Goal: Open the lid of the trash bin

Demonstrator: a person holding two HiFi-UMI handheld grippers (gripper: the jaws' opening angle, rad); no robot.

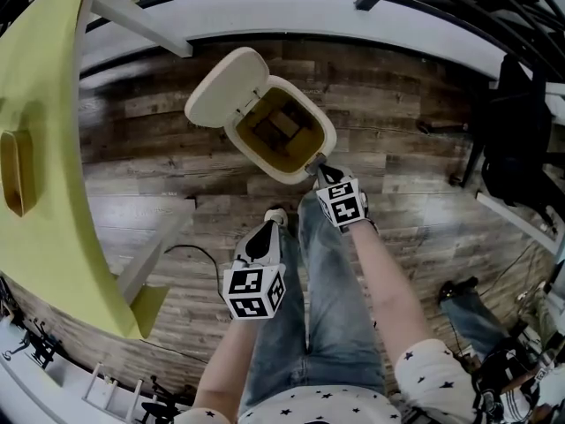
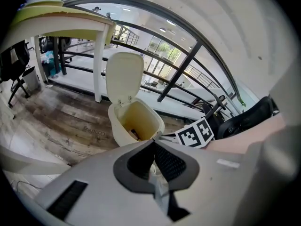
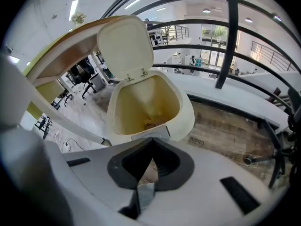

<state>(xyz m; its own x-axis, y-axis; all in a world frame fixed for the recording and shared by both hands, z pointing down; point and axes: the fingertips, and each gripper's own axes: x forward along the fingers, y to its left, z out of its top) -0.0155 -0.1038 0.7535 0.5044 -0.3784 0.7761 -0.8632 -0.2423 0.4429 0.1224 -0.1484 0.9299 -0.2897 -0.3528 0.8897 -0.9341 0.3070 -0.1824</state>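
Observation:
A cream trash bin point(image 1: 328, 140) stands on the wood floor with its lid point(image 1: 228, 87) swung up and back, open. Brown rubbish point(image 1: 281, 126) lies at the bottom. My right gripper point(image 1: 316, 168) is shut, its tips against the bin's near front rim. In the right gripper view, the bin point(image 3: 186, 121) and raised lid point(image 3: 124, 46) fill the frame just past the right gripper point(image 3: 153, 142). My left gripper point(image 1: 275, 217) is shut on nothing and held back by my leg, apart from the bin. The left gripper view shows the bin point(image 2: 123, 135) and lid point(image 2: 124, 76) beyond the left gripper point(image 2: 154, 141).
A yellow-green table point(image 1: 44, 148) with white legs point(image 1: 132, 20) stands at the left. A black cable point(image 1: 190, 250) lies on the floor near it. A black chair point(image 1: 521, 131) stands at the right. Someone's jeans leg and shoe point(image 1: 468, 312) are at the lower right.

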